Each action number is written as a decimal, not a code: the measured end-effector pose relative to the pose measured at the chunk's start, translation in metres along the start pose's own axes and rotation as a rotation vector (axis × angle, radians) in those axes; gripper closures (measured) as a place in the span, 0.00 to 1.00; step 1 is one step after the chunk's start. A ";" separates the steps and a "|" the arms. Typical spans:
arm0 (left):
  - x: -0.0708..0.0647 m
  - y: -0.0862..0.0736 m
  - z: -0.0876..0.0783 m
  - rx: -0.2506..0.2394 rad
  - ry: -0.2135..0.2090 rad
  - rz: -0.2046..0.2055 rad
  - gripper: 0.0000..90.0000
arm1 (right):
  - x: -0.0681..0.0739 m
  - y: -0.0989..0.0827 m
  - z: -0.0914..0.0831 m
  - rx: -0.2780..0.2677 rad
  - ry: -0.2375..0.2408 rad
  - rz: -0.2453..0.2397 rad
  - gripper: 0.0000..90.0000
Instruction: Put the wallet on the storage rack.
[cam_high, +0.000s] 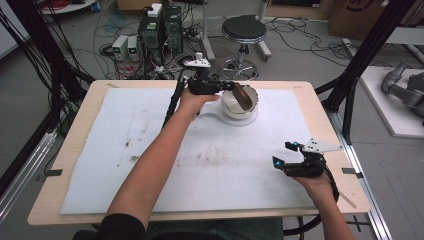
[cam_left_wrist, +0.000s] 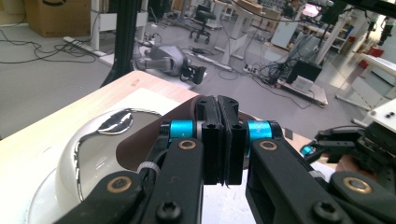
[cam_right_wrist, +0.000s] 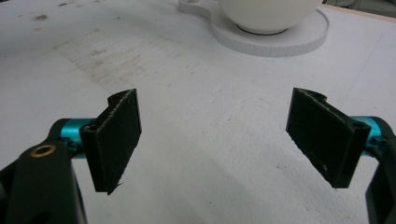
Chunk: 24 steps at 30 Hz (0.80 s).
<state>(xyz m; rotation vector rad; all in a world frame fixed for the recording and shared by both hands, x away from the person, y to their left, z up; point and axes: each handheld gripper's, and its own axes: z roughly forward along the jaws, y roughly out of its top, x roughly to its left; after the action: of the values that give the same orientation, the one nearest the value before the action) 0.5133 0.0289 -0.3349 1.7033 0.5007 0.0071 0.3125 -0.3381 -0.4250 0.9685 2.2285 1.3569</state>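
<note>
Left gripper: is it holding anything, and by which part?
Yes. The left gripper is shut on the edge of a brown sheet-like piece over the white bowl; right gripper holds nothing.

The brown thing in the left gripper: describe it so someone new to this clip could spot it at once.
Start at the white mat on the table and go to its far edge, where a white bowl sits on a round white base. The left gripper holds a dark brown flat piece tilted over the bowl, the one dark item among white ones.

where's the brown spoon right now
High view: the brown spoon is at the table's far middle, pinched in the left gripper, over the white bowl.
</note>
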 end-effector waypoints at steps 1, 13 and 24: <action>0.001 -0.001 0.001 0.000 0.002 -0.007 0.98 | 0.000 0.000 0.000 0.000 0.001 0.001 0.20; 0.012 -0.012 0.009 0.049 0.044 -0.020 0.98 | -0.001 -0.002 0.001 0.012 0.005 0.002 0.20; 0.011 -0.017 0.017 0.107 0.107 0.013 0.98 | 0.000 -0.003 0.001 0.019 0.007 0.001 0.20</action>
<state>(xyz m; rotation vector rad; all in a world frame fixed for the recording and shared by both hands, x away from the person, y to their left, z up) 0.5221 0.0186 -0.3570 1.8174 0.5783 0.0822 0.3119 -0.3385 -0.4285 0.9730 2.2499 1.3440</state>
